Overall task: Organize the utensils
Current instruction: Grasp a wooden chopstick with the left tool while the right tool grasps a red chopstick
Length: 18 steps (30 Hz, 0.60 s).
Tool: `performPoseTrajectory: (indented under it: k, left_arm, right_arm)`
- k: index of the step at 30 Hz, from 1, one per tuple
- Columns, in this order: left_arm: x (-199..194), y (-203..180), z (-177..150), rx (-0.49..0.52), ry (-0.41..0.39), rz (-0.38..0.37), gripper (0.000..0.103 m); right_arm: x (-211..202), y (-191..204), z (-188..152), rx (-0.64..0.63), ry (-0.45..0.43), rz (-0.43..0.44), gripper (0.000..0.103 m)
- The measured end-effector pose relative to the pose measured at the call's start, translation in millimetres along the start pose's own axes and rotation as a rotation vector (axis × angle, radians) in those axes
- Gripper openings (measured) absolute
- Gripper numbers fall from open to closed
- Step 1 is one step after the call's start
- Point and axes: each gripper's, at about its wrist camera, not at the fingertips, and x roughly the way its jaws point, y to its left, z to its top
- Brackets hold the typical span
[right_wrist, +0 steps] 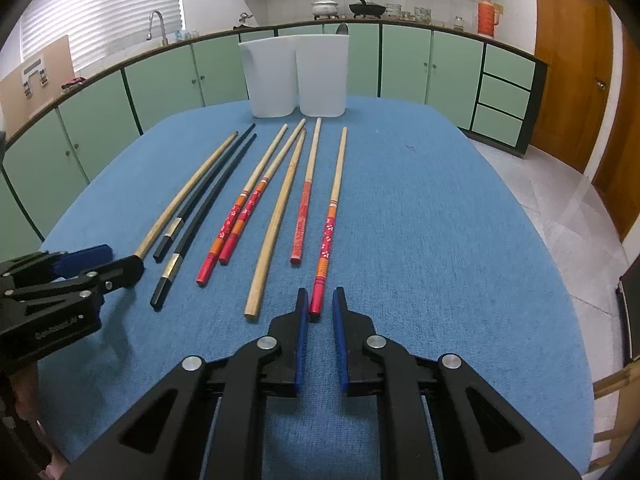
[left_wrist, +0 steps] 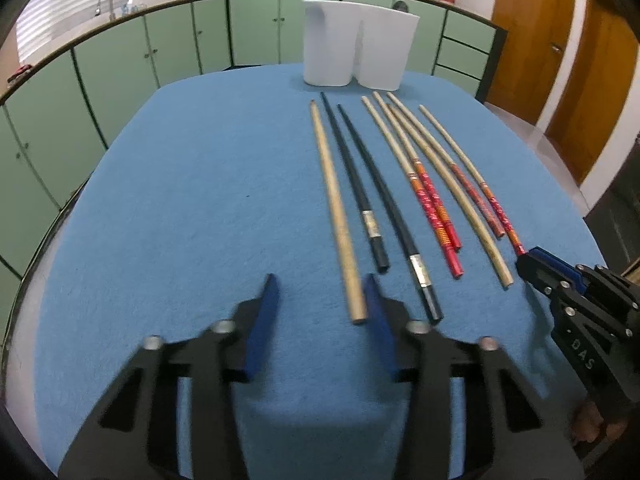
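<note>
Several chopsticks lie side by side on the blue table cloth [left_wrist: 180, 200]: plain wooden ones [left_wrist: 336, 208], two black ones [left_wrist: 356, 184], and red-handled ones [left_wrist: 434, 208]. A white two-compartment holder [left_wrist: 358, 46] stands at the far edge; it also shows in the right wrist view [right_wrist: 296, 76]. My left gripper [left_wrist: 320, 292] is open, its right finger beside the near end of the leftmost wooden chopstick. My right gripper [right_wrist: 321, 300] is open, its jaws narrowly apart around the near end of the rightmost red-handled chopstick [right_wrist: 329, 224], not clamped.
Green kitchen cabinets [right_wrist: 404, 64] curve behind the table, with pots and an orange flask [right_wrist: 486, 16] on the counter. Wooden doors [right_wrist: 572, 60] stand at the right. The table edge drops off to a tiled floor [right_wrist: 560, 200] on the right.
</note>
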Motion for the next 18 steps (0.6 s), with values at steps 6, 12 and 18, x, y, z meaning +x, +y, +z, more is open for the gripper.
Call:
performPoseTrajectory:
  k: [6,12,18]
  left_arm:
    - [0.8,-5.8,1.3,0.014,-0.007,-0.009,0.007]
    - [0.1,-5.4,0.9,0.012,-0.011,-0.005,0.006]
    - [-18.8,-5.2,7.5,0.038,-0.064,0.023,0.006]
  right_arm:
    - [0.8,-2.2,1.0,0.016,-0.002,-0.003,0.006]
    - [1.2,-2.0,3.3,0.018,0.005,0.0,0.006]
    - [-9.9,-6.0,9.8,0.011,-0.011,-0.01,0.006]
